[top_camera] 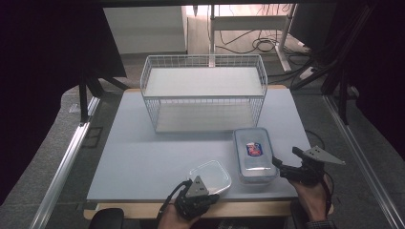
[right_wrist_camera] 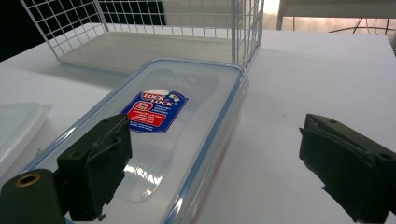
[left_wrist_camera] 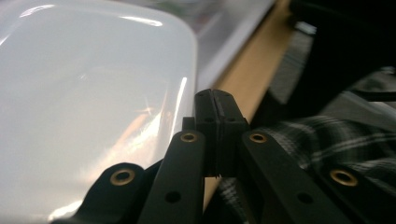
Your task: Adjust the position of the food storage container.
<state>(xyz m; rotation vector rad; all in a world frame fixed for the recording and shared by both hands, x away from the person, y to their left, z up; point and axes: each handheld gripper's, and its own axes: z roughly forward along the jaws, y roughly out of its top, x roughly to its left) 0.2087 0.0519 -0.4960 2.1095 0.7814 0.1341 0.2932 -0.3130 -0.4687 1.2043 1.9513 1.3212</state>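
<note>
- The right gripper (top_camera: 285, 168) has its jaws spread wide, with nothing between them. In the right gripper view one jaw stands in front of the near end of the lidded box (right_wrist_camera: 177, 130) and the other stands over bare desk (right_wrist_camera: 299, 84) to the side.
- That box, with a blue and red sticker on its clear lid, lies just ahead of these jaws. Its long side runs away from them, toward the wire basket (top_camera: 204, 90) behind it.
- So the box sits a little off to one side of the gap, not in the middle of it. My guess is the right hand must slide sideways toward the box before the jaws can close on it.
- The left gripper (top_camera: 204, 197) has its jaws pressed together. They seem to pinch the near edge of the loose lid (top_camera: 210, 176), though the pinch itself is hard to see.
- This clear lid lies flat at the front edge of the desk, just beside the box and apart from it.
- The right hand is nearer the box; the left hand is nearer the loose lid.
</note>
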